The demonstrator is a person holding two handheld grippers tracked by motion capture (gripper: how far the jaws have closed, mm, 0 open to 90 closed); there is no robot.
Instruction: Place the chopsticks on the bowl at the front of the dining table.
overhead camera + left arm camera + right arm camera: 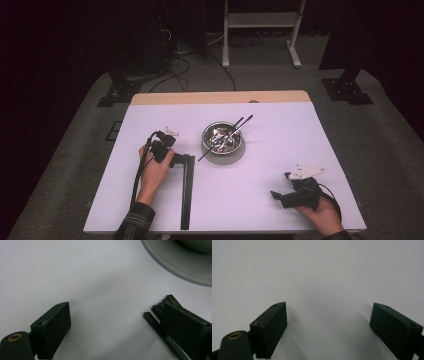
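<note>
A steel bowl (222, 137) stands mid-table on a grey saucer (172, 263), with cutlery inside and two dark sticks (239, 126) leaning over its rim. Left of it, a hand holds my left gripper (180, 159), which is open. Its jaws rest low over the white tabletop (105, 277). A bundle of long black sticks (187, 192) runs from that gripper toward the front edge. The bundle's end (156, 320) lies right beside the left gripper's (116, 312) right-hand jaw. My right gripper (277, 195) sits at the front right, open over bare table, with nothing between the jaws (329, 312).
The table's wooden far edge (220, 97) lies beyond the bowl. Cables (175, 65) and a white frame stand (260, 30) are on the floor behind it. Black stand feet (117, 90) sit at the far corners.
</note>
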